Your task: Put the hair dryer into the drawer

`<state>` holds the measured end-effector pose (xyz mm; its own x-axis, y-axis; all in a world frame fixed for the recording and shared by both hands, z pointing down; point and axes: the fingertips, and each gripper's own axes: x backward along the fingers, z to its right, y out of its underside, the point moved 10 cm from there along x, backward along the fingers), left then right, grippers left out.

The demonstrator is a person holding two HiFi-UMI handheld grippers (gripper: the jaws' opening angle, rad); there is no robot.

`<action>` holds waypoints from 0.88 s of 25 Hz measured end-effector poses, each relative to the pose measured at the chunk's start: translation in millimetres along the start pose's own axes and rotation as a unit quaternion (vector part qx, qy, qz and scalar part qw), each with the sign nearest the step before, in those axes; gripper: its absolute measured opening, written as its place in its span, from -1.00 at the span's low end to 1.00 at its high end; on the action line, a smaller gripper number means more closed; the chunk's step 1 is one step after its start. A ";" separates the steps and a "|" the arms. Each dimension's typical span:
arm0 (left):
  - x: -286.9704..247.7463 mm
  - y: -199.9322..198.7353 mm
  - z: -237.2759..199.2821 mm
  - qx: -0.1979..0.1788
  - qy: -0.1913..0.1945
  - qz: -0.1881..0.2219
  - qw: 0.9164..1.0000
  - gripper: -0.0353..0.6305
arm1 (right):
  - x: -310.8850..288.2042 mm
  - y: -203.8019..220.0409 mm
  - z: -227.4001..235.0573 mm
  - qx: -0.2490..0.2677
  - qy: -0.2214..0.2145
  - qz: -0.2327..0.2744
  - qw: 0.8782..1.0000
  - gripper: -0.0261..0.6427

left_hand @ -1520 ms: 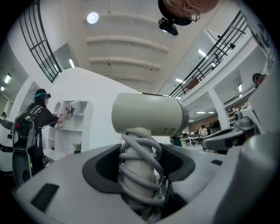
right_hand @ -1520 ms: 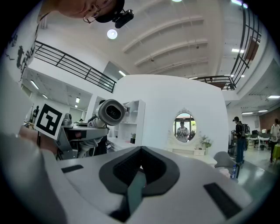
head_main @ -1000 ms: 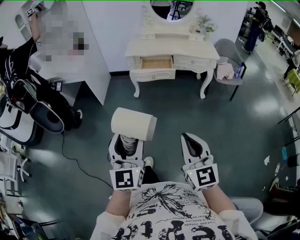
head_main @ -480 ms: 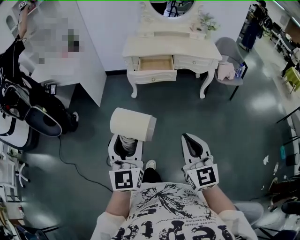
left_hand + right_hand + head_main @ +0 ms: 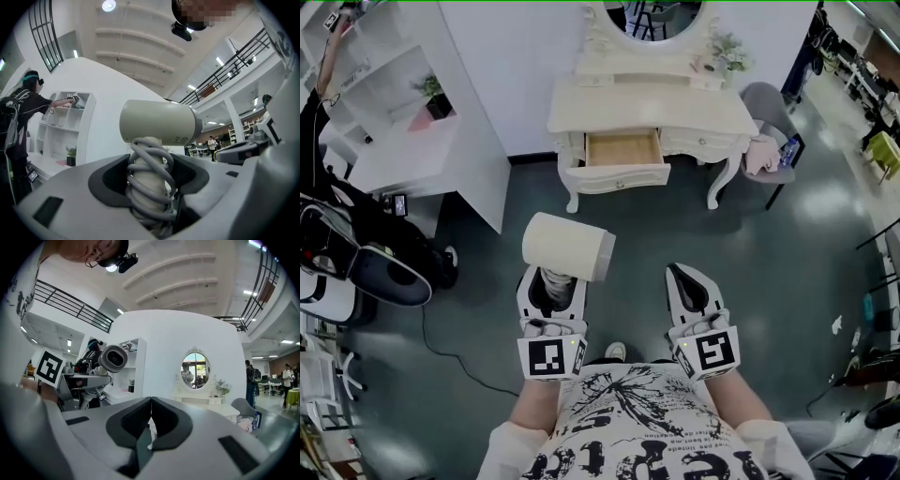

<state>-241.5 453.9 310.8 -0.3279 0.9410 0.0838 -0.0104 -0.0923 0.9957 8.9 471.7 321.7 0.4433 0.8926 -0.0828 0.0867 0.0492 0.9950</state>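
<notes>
The cream hair dryer (image 5: 567,246) stands upright in my left gripper (image 5: 553,279), which is shut on its handle; the grey cord is wound around that handle (image 5: 150,180). The barrel (image 5: 159,123) lies crosswise above the jaws. My right gripper (image 5: 678,275) is held level beside it, shut, with nothing between its pads (image 5: 151,417). Ahead stands the white dressing table (image 5: 703,105) with its left drawer (image 5: 623,150) pulled open, showing a bare wooden bottom. Both grippers are well short of it, over the floor.
A grey chair (image 5: 769,117) with cloth on it stands right of the table. An oval mirror (image 5: 195,369) tops the table. A white shelf unit (image 5: 422,141) stands at the left, where a person in dark clothes (image 5: 323,187) reaches up. A cable (image 5: 441,328) trails across the floor.
Both grippers and the head have moved toward the dressing table, which now sits nearer and larger. The grip on the hair dryer and the shut right jaws are unchanged.
</notes>
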 end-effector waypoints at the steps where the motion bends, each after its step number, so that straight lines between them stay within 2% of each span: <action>1: -8.3 1.8 -7.0 -0.001 0.002 -0.001 1.000 -0.12 | -10.7 0.4 0.7 0.000 0.000 -0.002 1.000 -0.87; 6: -46.7 10.2 -29.1 0.001 0.006 -0.013 1.000 -0.12 | -56.2 3.7 14.3 -0.006 0.002 -0.013 1.000 -0.87; 13: -115.0 28.7 -45.8 -0.002 -0.004 -0.020 1.000 -0.12 | -122.2 8.0 52.8 -0.001 -0.011 -0.001 1.000 -0.87; 17: -169.3 34.2 -48.5 -0.010 -0.015 -0.021 1.000 -0.12 | -169.9 9.1 93.0 -0.002 -0.023 0.003 1.000 -0.87; 22: -259.9 35.6 -46.5 -0.007 -0.041 -0.016 0.999 -0.12 | -243.3 -3.2 164.7 0.004 -0.052 0.012 0.999 -0.87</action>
<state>-200.7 190.9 322.6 -0.2494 0.9668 0.0555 -0.0337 -0.0659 0.9973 47.7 180.5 329.5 0.5351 0.8424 -0.0643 0.0824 0.0237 0.9963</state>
